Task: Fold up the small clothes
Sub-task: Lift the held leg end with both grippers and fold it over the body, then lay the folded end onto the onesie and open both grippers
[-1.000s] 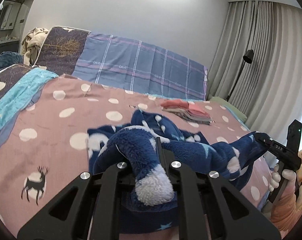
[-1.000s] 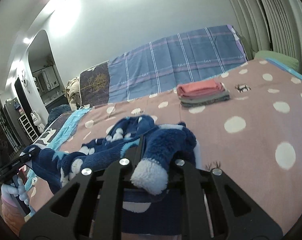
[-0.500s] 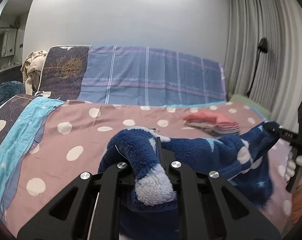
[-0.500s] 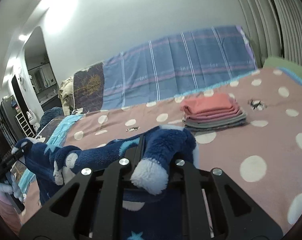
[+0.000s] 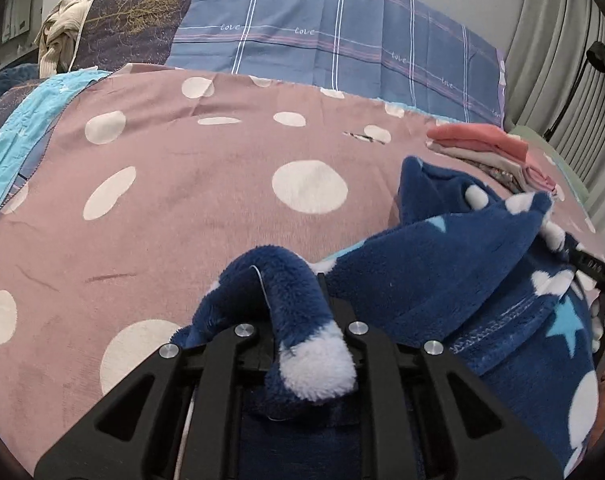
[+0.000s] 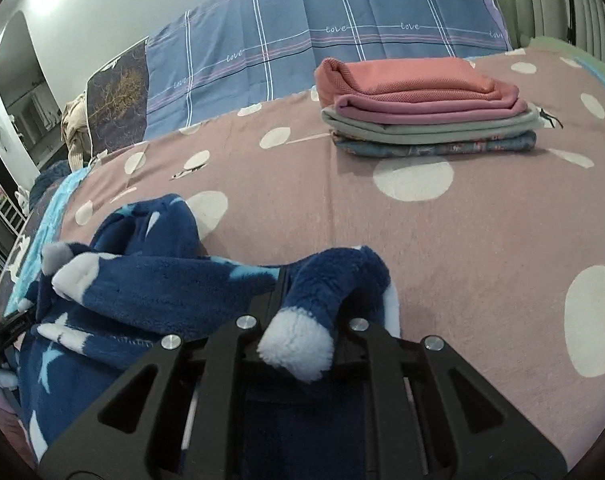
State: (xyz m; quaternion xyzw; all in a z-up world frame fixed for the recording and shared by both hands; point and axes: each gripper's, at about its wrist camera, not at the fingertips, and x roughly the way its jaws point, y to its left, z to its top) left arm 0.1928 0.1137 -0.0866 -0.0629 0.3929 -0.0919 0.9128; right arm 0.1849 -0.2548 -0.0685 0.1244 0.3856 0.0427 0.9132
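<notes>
A fluffy dark blue garment with white dots and light blue stars [image 5: 442, 280] hangs stretched between my two grippers, low over the pink polka-dot bedspread [image 5: 182, 200]. My left gripper [image 5: 298, 320] is shut on one white-tipped corner of it. My right gripper [image 6: 302, 320] is shut on the other corner of the blue garment [image 6: 162, 280]. The right gripper also shows at the right edge of the left wrist view [image 5: 590, 268]. The garment's far part folds and touches the bed.
A stack of folded clothes, salmon on top [image 6: 426, 108], lies on the bedspread [image 6: 482, 240] ahead of my right gripper; it also shows in the left wrist view [image 5: 490, 152]. Blue plaid pillows [image 5: 334, 40] line the headboard. Curtains [image 5: 550, 40] and a floor lamp stand at the right.
Both grippers have moved forward and down over the bed with the garment. The garment, earlier lifted clear, now sags onto the bedspread. The folded stack is much closer.
</notes>
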